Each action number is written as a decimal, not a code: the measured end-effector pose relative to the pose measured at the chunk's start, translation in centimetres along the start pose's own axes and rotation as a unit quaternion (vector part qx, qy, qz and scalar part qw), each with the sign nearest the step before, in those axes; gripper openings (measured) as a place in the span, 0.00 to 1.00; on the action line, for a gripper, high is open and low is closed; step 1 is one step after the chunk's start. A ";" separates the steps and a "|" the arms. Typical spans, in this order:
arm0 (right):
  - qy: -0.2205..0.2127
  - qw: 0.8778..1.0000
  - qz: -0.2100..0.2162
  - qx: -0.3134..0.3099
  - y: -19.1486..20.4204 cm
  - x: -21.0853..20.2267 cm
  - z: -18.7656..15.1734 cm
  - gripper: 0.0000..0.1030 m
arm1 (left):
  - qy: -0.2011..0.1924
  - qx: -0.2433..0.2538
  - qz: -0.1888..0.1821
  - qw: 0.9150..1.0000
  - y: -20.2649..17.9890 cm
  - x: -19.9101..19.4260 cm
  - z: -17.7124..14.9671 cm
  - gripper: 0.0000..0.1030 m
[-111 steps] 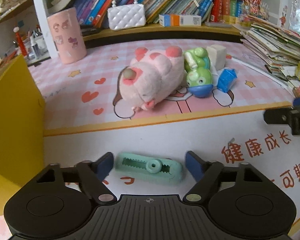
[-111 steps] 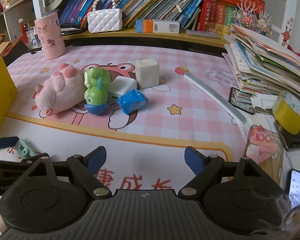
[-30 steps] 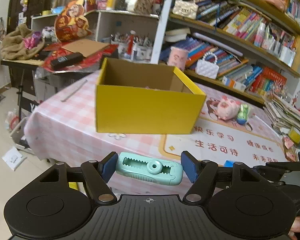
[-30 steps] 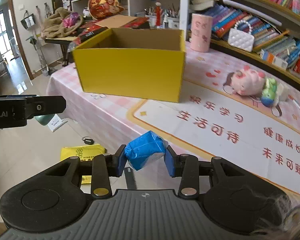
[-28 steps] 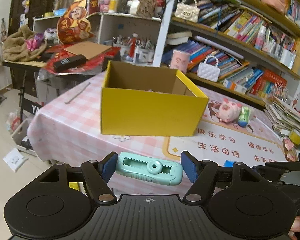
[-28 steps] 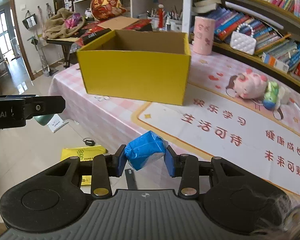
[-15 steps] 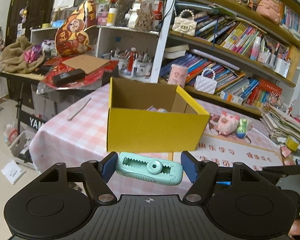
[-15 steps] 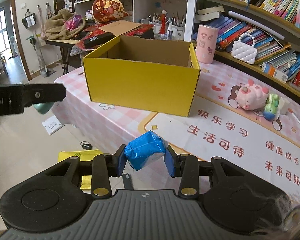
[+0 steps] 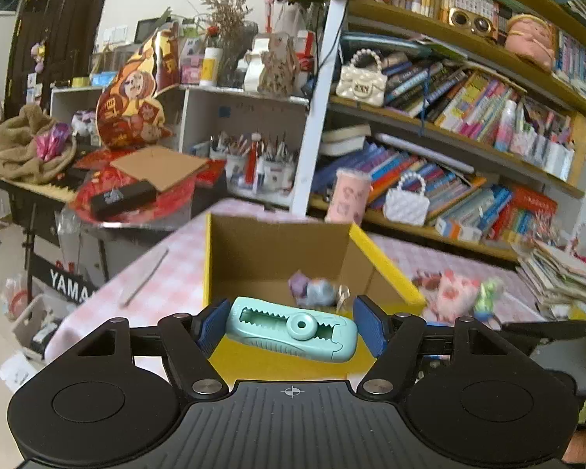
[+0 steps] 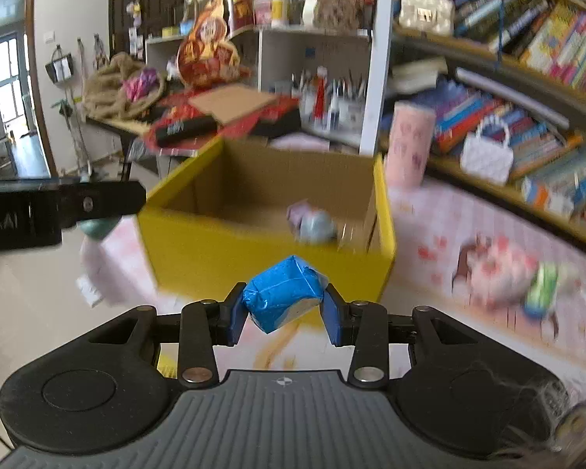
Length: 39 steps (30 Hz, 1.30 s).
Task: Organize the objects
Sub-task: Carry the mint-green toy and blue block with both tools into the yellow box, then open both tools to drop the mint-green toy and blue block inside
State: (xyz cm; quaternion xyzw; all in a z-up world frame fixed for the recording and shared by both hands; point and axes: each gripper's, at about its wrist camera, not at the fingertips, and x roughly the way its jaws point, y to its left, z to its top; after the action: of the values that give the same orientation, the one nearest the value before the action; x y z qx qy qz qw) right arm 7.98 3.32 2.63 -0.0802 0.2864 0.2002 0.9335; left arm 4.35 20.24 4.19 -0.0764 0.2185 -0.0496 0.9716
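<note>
My left gripper [image 9: 291, 328] is shut on a mint-green correction-tape dispenser [image 9: 293, 329], held crosswise just before the near wall of the open yellow cardboard box [image 9: 281, 359]. Inside the box lies a small purple and blue toy [image 9: 312, 289]. My right gripper [image 10: 285, 312] is shut on a blue foil-wrapped block [image 10: 283, 293], in front of the same yellow box [image 10: 222, 254], whose inside shows the purple and blue toy [image 10: 310, 222]. The left gripper's black body [image 10: 58, 205] juts in from the left of the right wrist view.
A pink plush pig [image 9: 451, 291] and a green toy [image 9: 486, 301] lie on the pink table mat right of the box. A pink cup [image 9: 349, 199] and a white handbag [image 9: 406, 203] stand behind. Stacked papers [image 9: 562, 277] sit far right. Bookshelves rise behind.
Both grippers have risen and come closer to the yellow box, so its inside and the toy in it now show. Both grips are unchanged.
</note>
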 end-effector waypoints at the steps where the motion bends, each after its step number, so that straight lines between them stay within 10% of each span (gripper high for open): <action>1: -0.008 1.000 -0.001 -0.004 -0.2 0.6 0.9 0.36 | -0.004 -0.001 0.001 1.000 0.1 0.6 0.6 0.67; 7: -0.018 0.999 0.001 -0.026 -1.7 5.8 5.2 0.36 | -0.008 -0.001 0.008 1.000 -0.1 5.6 3.3 0.67; 22: 0.145 0.983 0.066 -0.094 -2.6 18.2 6.1 0.37 | 0.131 0.016 0.047 0.990 -0.1 18.2 2.2 0.67; 32: 0.155 0.981 0.073 -0.094 -2.5 18.5 6.3 0.39 | 0.133 0.036 0.053 0.989 -0.8 19.1 2.5 0.68; 39: 0.104 0.990 0.066 -0.068 -2.5 16.2 6.6 0.44 | 0.063 0.041 0.045 0.996 -1.1 15.6 4.0 0.77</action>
State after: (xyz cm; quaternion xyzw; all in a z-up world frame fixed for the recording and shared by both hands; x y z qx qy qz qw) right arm 24.61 8.16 -1.02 -0.1449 0.3724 0.2705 0.8759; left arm 20.02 17.59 1.43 -0.0230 0.2805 -0.0192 0.9594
